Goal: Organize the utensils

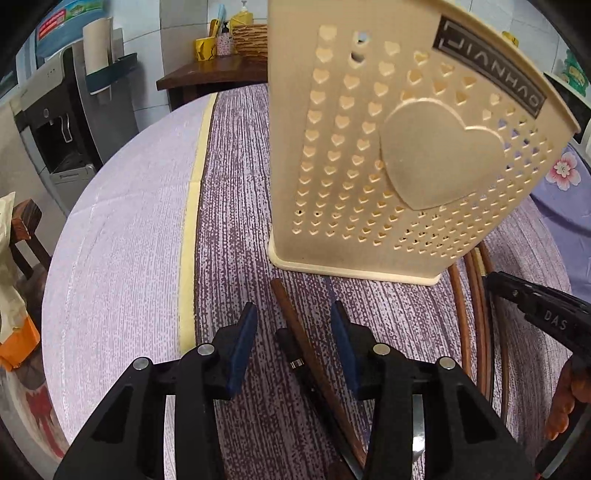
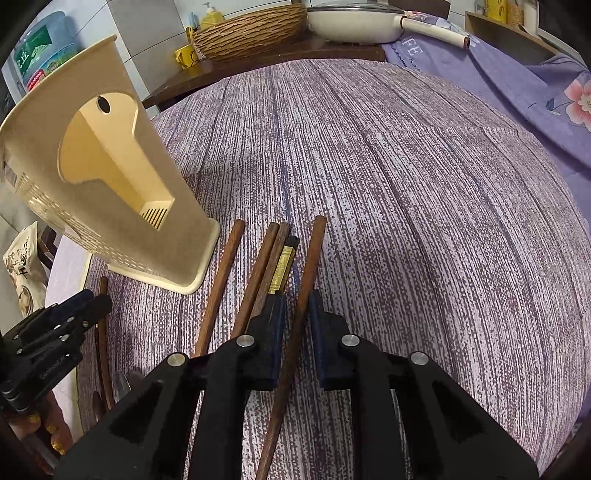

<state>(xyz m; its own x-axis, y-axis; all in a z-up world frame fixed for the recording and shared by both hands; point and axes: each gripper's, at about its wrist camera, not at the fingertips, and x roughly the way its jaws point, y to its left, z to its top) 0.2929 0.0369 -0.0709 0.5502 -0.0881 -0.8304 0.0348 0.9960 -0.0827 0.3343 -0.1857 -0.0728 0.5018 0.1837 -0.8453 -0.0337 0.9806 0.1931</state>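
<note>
A cream plastic utensil holder (image 1: 388, 155) with heart holes stands on the purple tablecloth; in the right wrist view its open back (image 2: 110, 166) shows at left. My left gripper (image 1: 293, 317) is open, its jaws straddling a brown wooden chopstick (image 1: 295, 321) and a black chopstick (image 1: 291, 350) lying on the cloth. My right gripper (image 2: 297, 310) is open around a brown chopstick (image 2: 306, 280). More brown chopsticks (image 2: 221, 280) and a black-and-gold chopstick (image 2: 282, 266) lie just left of it. The left gripper also shows in the right wrist view (image 2: 74, 314).
A wicker basket (image 2: 251, 33), a white pan (image 2: 354, 22) and yellow mugs (image 2: 184, 55) sit on a dark wooden side table behind. A lilac floral cloth (image 2: 535, 85) lies at right. A water dispenser (image 1: 55, 122) stands at left.
</note>
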